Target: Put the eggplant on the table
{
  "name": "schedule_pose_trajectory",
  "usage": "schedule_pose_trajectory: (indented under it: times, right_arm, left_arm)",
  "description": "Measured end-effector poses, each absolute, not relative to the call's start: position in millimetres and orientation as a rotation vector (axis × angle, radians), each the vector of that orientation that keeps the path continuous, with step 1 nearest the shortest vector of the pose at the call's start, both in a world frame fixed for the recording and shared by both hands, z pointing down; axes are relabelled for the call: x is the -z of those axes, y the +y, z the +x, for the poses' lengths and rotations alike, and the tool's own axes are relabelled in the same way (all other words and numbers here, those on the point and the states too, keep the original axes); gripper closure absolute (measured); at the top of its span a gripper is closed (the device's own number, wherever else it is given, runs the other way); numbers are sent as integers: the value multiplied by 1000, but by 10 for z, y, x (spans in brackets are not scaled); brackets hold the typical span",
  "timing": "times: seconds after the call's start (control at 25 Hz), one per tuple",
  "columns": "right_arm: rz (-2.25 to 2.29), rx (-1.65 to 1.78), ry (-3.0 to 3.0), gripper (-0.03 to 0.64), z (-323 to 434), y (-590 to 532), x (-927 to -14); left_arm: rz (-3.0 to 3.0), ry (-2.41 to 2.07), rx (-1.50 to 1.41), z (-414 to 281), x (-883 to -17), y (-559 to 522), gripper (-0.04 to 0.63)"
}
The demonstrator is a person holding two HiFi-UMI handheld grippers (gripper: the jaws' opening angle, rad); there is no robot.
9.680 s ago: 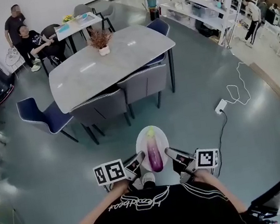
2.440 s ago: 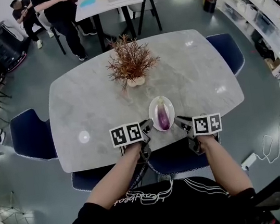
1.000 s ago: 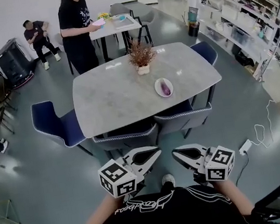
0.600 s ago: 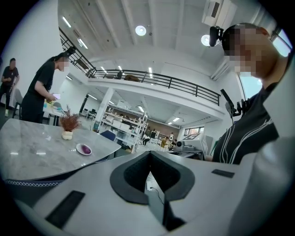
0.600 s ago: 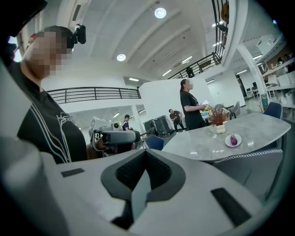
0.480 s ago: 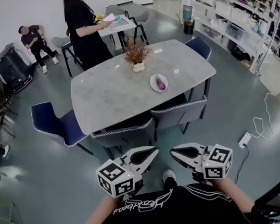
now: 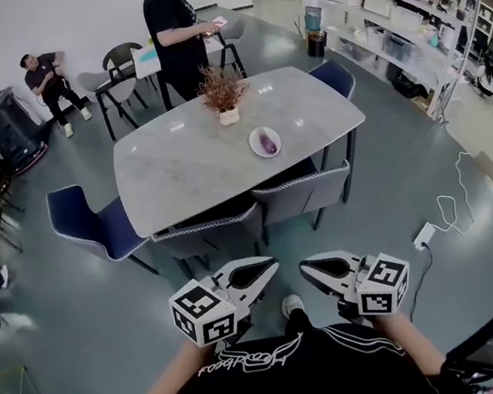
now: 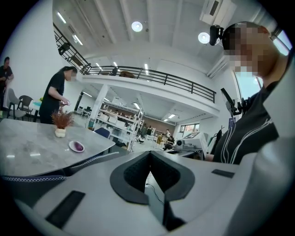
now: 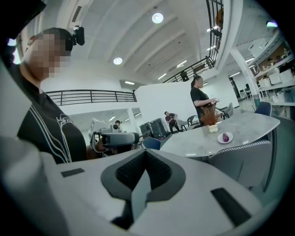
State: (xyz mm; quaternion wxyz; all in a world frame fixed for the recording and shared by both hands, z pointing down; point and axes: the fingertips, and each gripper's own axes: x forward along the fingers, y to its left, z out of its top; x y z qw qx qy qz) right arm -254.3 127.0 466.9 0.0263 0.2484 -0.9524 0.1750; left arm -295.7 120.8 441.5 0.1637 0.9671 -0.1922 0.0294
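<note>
- Left gripper (image 7: pixel 267 270) and right gripper (image 7: pixel 309 268): jaws clenched, nothing between them.
- Eggplant (image 7: pixel 267 143) lies on a plate (image 7: pixel 252 144) on the table (image 7: pixel 186 164), well ahead of both jaws.
- Risk: the plate sits near the table's edge, so a bumped chair (image 7: pixel 306 193) could tip it off.

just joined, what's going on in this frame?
A person holds the left gripper and right gripper close to the body, both shut and empty, well back from the grey table. The eggplant lies on a white plate on that table, near a potted dried plant. Another person stands beyond it.
</note>
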Motion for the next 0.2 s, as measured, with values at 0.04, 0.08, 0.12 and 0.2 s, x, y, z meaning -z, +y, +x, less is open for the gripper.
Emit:
schedule_pose_trajectory:
  times: [0.04, 0.08, 0.12, 0.2]
  right_arm:
    - [772, -549, -2945, 611, -2524, 1286, -4680]
    - [776, -556, -2946, 611, -2505, 1299, -4692]
    - [778, -563, -2945, 611, -2488, 1307, -4703]
    - [781, -572, -2944, 611, -2457, 1317, -4720]
  left_arm:
    - [2756, -546, -91, -2938, -4432, 1227, 586]
    - [2754, -547, -95, -2922, -4447, 1242, 586]
    - [2752, -549, -97, -2909, -4456, 1251, 586]
    - [2748, -554, -99, -2885, -4467, 1261, 586]
